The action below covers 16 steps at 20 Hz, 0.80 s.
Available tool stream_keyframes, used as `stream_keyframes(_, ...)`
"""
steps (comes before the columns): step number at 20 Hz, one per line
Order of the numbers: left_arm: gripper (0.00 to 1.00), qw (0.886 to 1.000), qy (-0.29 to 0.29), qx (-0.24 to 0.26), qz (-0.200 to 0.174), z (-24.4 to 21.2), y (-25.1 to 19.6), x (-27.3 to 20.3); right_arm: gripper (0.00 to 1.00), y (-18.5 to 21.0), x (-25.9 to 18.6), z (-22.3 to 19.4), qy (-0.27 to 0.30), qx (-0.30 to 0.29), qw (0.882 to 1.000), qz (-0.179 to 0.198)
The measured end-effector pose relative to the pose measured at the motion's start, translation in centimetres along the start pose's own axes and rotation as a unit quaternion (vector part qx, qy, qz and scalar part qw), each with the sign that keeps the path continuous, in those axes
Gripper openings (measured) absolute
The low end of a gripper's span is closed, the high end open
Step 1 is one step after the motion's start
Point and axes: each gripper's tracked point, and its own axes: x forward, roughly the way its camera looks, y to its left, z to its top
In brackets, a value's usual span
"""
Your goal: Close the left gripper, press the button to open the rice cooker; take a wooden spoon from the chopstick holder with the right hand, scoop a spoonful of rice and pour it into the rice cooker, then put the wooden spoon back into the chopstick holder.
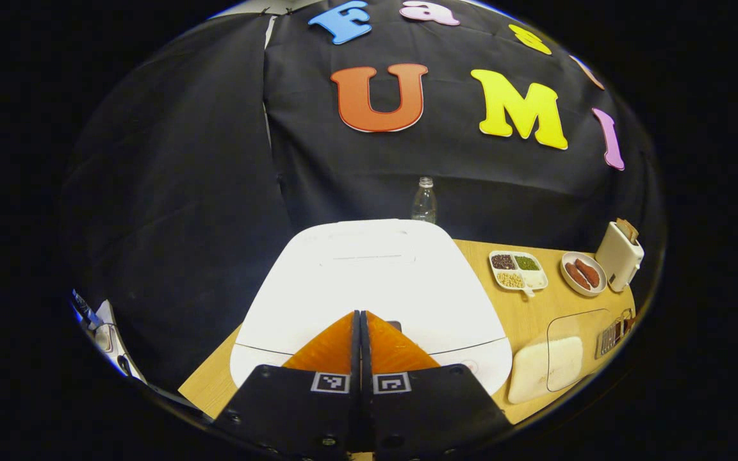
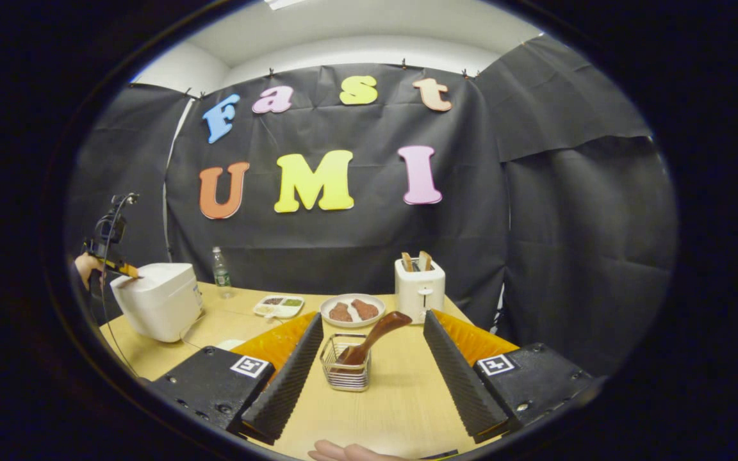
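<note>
Wooden spoon (image 2: 374, 335) leans in chopstick holder (image 2: 345, 370) (wire basket).

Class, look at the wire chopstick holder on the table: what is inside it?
A wooden spoon leans inside the chopstick holder, with its handle end sticking out toward the upper right. Its lower end is partly screened by the wire mesh, so the bottom cannot be seen clearly.

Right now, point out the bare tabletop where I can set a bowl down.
Bare wood lies in front of the wire chopstick holder, between the open right gripper fingers, and between the rice cooker and the holder. It is crowded along the back: divided dish, plate, toaster.
</note>
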Motion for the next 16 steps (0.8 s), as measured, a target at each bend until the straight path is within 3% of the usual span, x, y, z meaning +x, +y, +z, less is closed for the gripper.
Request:
stream_keyframes(3,0.00,1.000,-0.010,0.001,0.009,0.7,0.0,-0.6,0.99,-0.2,-0.5,-0.4,0.011,-0.004,1.000,-0.002)
stream_keyframes(7,0.00,0.997,-0.070,-0.005,0.016,5.1,0.6,-2.8,0.99,-0.8,-0.9,-0.5,0.018,-0.017,1.000,-0.011)
stream_keyframes(13,0.01,0.990,-0.140,0.001,-0.006,8.3,0.7,-8.6,0.99,-0.6,-1.2,-0.7,0.022,-0.009,1.000,-0.011)
stream_keyframes(14,0.13,0.989,-0.148,-0.004,-0.004,8.1,0.9,-9.6,0.99,-0.5,-1.1,-0.8,0.022,-0.007,1.000,-0.010)
stream_keyframes(16,0.68,0.987,-0.163,-0.006,0.007,7.7,1.5,-11.7,0.99,-0.1,-1.0,-0.9,0.021,-0.004,1.000,-0.006)
